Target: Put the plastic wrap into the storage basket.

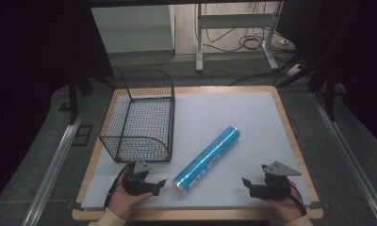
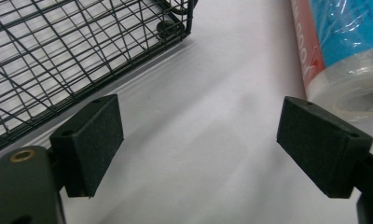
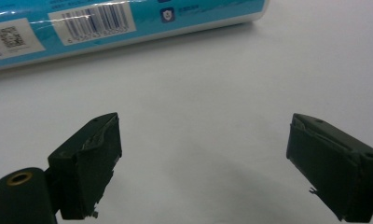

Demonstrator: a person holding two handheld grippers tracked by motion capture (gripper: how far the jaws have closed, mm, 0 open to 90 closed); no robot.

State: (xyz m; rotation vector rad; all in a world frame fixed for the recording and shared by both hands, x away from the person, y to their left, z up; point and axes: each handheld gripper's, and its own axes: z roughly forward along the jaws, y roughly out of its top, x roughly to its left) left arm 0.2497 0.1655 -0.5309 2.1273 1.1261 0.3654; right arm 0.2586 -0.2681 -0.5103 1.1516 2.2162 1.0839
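Presently the left gripper (image 1: 154, 185) rests low at the near left of the table (image 1: 252, 117), held in a hand (image 1: 125, 200), its jaws standing wide apart with nothing between them but bare white surface. In the left gripper view one pad (image 2: 322, 144) lies just beside the near end of the roll (image 1: 206, 160), with no contact that can be confirmed. The right gripper (image 1: 248, 184), at the near right, likewise has its jaws spread wide and holds nothing; it points toward the roll and stands apart from it.

A wire basket (image 1: 142, 117) of black mesh sits on the left half of the table, beyond the left gripper, and holds nothing.

The roll lies flat on its side, slantwise across the middle of the table, between the two grippers. It is a long blue cylinder in clear wrap, with a pale end cap, white labels and a barcode (image 3: 98, 21) along its length.
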